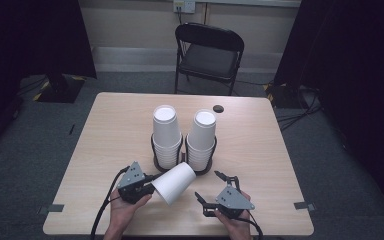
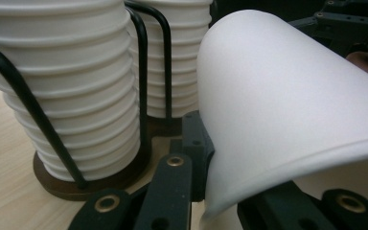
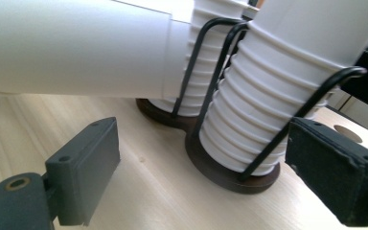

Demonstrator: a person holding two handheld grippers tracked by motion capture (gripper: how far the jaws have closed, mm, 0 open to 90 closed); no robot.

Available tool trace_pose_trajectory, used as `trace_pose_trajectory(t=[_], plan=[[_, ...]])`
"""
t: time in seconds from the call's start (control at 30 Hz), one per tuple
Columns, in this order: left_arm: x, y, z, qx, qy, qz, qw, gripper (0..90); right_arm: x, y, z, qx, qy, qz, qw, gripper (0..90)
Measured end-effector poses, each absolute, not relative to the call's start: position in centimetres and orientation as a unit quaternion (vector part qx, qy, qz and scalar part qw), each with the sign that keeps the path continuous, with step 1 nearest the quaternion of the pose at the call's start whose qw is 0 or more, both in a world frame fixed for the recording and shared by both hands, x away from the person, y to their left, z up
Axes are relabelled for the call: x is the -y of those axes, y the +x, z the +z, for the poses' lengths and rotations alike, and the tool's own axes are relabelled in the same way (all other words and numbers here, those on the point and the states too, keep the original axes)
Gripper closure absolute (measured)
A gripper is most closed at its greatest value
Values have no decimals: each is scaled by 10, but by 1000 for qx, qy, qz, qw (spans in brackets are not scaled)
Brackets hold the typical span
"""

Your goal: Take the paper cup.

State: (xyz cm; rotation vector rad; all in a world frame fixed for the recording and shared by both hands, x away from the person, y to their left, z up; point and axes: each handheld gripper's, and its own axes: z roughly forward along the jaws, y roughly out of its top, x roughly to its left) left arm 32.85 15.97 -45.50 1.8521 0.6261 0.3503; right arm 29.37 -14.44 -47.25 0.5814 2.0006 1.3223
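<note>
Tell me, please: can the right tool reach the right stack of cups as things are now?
Probably yes. The right tool is open and holds nothing, and the right stack of cups stands just ahead of it with bare table between. The loose cup in the left tool lies off to the side.

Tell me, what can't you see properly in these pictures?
- Loose cup: its inside, all views; its own wall hides it.
- Left stack: top cut off, left gripper view.
- Right stack: top cut off, right gripper view.
- Cups per stack: rims too small to count, high view.
</note>
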Motion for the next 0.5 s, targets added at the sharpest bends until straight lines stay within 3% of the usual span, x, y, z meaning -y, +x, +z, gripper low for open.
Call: trace_pose_trajectory(t=[0.23, 0.3, 0.5], plan=[[-157, 327, -454, -260, 790, 149, 535, 860, 138, 293, -482, -799, 152, 452, 366, 109], [-157, 328, -454, -260, 793, 146, 532, 860, 136, 292, -483, -792, 134, 440, 401, 108], [-152, 331, -449, -260, 804, 132, 519, 860, 134, 289, -481, -798, 118, 444, 390, 109]])
